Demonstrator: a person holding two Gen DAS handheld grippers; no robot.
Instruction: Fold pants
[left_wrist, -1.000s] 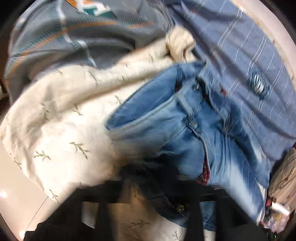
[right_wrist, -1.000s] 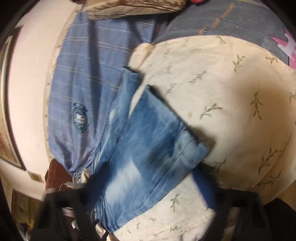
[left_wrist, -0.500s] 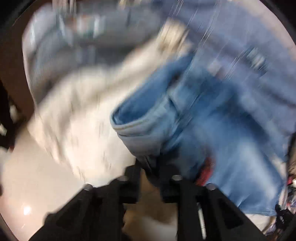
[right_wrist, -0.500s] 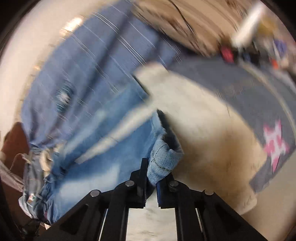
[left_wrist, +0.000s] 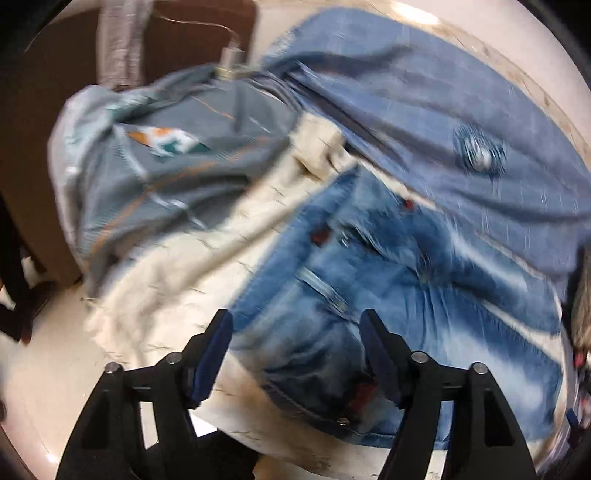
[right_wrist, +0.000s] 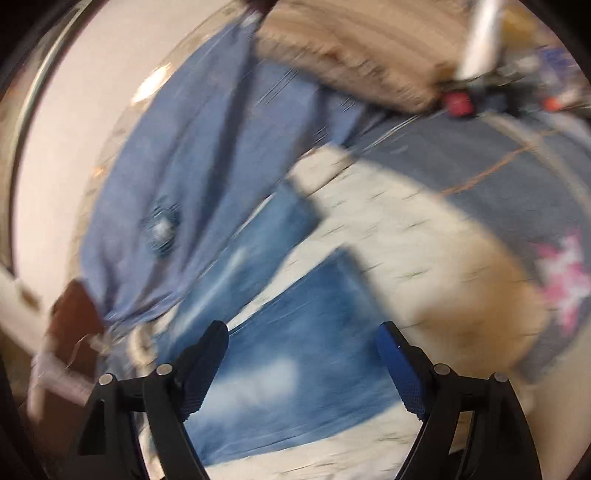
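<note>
Black-fingered, the left gripper (left_wrist: 295, 350) and right gripper (right_wrist: 303, 363) hang over the jeans (left_wrist: 388, 295), jaws opening wide, pads clear of the denim and holding nothing. Those jeans lie on a cream leaf-print sheet (left_wrist: 177, 280). Beyond them spread a blue striped cloth (left_wrist: 424, 103) and a grey jersey (left_wrist: 177, 162).

jeans (left_wrist: 388, 295): blue faded denim, folded, lying flat
place: on the cream cloth (left_wrist: 177, 295), legs apart
</note>
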